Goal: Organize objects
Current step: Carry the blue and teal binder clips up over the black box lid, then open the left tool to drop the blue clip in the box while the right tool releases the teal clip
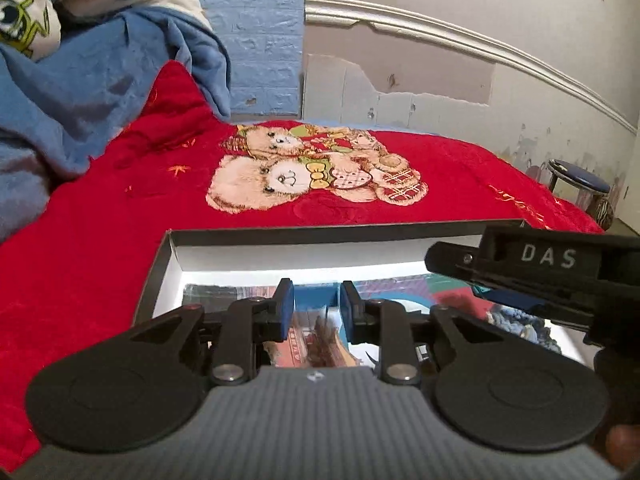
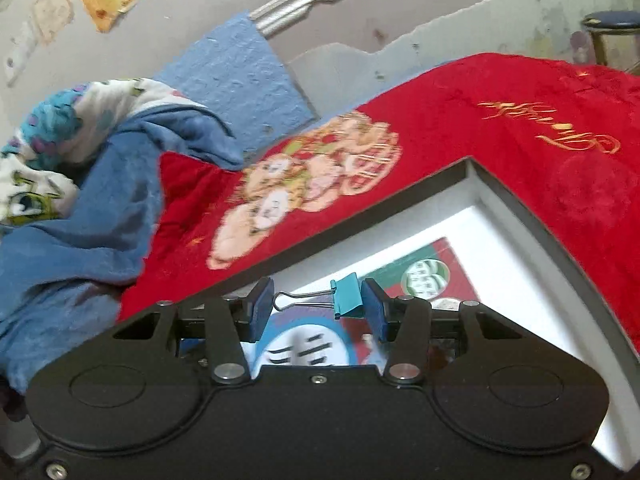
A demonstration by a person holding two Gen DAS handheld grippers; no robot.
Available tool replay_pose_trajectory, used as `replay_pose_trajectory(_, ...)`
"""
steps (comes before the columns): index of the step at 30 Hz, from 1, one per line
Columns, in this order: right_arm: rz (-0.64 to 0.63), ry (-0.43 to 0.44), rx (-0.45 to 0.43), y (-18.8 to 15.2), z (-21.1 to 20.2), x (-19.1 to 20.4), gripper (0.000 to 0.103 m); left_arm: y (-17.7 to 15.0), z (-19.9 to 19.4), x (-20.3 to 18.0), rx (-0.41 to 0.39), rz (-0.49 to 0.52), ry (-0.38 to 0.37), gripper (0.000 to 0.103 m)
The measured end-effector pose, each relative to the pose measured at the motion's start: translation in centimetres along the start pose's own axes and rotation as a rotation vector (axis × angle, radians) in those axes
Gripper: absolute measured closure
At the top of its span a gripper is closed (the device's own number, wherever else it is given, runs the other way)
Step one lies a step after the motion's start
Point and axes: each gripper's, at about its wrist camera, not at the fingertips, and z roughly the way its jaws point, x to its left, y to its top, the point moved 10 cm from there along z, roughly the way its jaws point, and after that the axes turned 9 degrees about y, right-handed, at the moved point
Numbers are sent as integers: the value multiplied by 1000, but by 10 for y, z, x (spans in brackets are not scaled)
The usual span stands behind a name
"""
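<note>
Holding a teal binder clip (image 2: 347, 295) crosswise in right tool (image 2: 317, 312), over open box (image 2: 500, 216) on red bedspread (image 2: 500, 128). Left tool (image 1: 317, 312) nearly closed, empty, above same box.

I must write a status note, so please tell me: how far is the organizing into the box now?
Done: printed cards already lie in the box on the red blanket. In hand: the right gripper holds a teal binder clip above the box. The left gripper stands nearly closed over the box; nothing is visibly between its pads. Left: releasing the clip; other items outside are not visible.
</note>
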Motion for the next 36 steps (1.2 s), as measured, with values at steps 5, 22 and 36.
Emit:
replay_pose_trajectory(5, -9, -17, 17, -4, 2, 1, 56, -1, 1, 1, 9, -3, -7, 73)
replay_pose_trajectory(22, -2, 4, 31, -6, 3, 1, 56, 0, -2, -1, -21, 5, -4, 54)
replay_pose_trajectory(36, 22, 50, 12, -4, 1, 1, 55, 9, -19, 1, -142, 5, 30, 39)
